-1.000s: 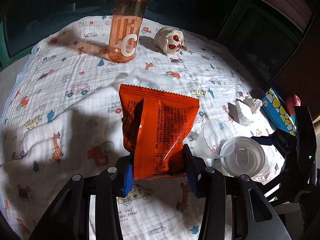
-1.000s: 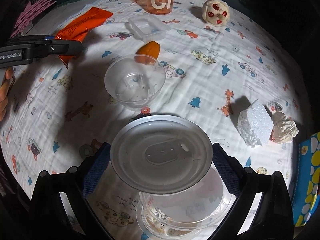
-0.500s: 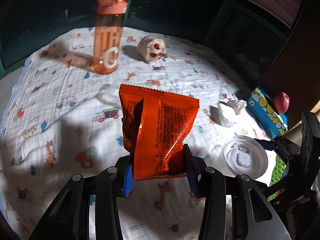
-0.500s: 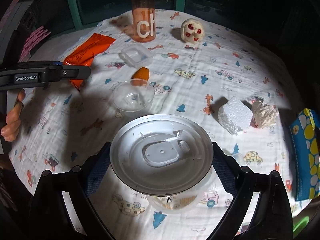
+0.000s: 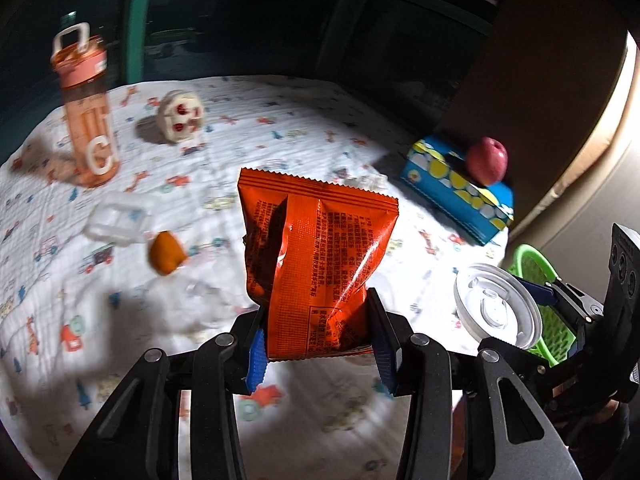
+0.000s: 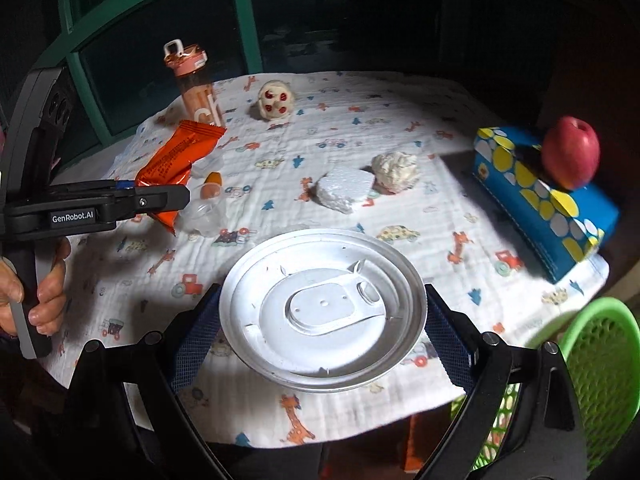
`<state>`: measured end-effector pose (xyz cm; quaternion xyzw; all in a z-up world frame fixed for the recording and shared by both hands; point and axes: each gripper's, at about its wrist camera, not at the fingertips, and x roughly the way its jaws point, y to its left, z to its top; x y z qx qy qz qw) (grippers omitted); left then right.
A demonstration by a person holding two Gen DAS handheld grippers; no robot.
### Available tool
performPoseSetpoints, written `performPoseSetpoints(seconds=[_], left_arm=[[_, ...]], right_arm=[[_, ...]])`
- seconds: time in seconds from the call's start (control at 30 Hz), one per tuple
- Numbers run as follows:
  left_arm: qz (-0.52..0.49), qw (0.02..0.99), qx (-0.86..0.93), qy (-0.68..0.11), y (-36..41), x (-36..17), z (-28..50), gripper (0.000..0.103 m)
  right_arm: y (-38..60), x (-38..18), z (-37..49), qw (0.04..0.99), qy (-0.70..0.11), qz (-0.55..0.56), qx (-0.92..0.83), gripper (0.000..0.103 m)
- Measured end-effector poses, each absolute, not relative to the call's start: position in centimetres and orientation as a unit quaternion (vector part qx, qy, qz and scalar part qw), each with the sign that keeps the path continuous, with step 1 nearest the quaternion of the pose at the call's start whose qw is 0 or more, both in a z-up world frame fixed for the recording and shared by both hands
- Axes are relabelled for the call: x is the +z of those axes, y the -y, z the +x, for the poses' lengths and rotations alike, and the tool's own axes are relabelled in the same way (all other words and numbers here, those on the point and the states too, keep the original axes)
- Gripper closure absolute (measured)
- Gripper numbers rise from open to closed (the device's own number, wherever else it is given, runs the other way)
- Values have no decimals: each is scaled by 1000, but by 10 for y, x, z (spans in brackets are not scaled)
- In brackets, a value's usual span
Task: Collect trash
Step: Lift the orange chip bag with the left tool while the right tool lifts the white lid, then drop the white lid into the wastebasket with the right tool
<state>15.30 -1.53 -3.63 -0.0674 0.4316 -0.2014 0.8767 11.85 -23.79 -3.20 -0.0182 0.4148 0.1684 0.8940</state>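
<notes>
My left gripper (image 5: pixel 320 344) is shut on an orange snack bag (image 5: pixel 316 264), held upright above the table; it also shows in the right wrist view (image 6: pixel 176 160). My right gripper (image 6: pixel 320 320) is shut on a white plastic lid (image 6: pixel 322 312), held flat over the table's near edge; the lid shows in the left wrist view (image 5: pixel 496 308) too. A green mesh basket (image 6: pixel 600 364) stands below the table at the right. A foam chunk (image 6: pixel 346 190), a crumpled paper ball (image 6: pixel 396 170), a clear cup (image 6: pixel 204 216) and a clear tray (image 5: pixel 118 220) lie on the cloth.
An orange water bottle (image 6: pixel 196 84), a white round toy (image 6: pixel 276 100), a small orange piece (image 5: pixel 166 252), and a blue box (image 6: pixel 544 196) with a red apple (image 6: pixel 572 152) on it sit on the printed cloth (image 6: pixel 400 120). Dark windows lie behind.
Both grippers have risen and pulled back toward the table's near right edge with their loads. The green basket has come into view.
</notes>
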Motion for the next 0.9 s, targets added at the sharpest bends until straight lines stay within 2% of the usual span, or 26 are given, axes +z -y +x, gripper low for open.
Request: performPoseSetpoints(seconds=[0.47, 0.9], left_arm=[[-16, 850, -292, -438, 144, -25, 145, 61], [26, 830, -345, -438, 227, -22, 137, 61]], right_arm=[[366, -30, 72, 912, -402, 60, 49, 10], [460, -42, 44, 909, -401, 106, -47, 9]])
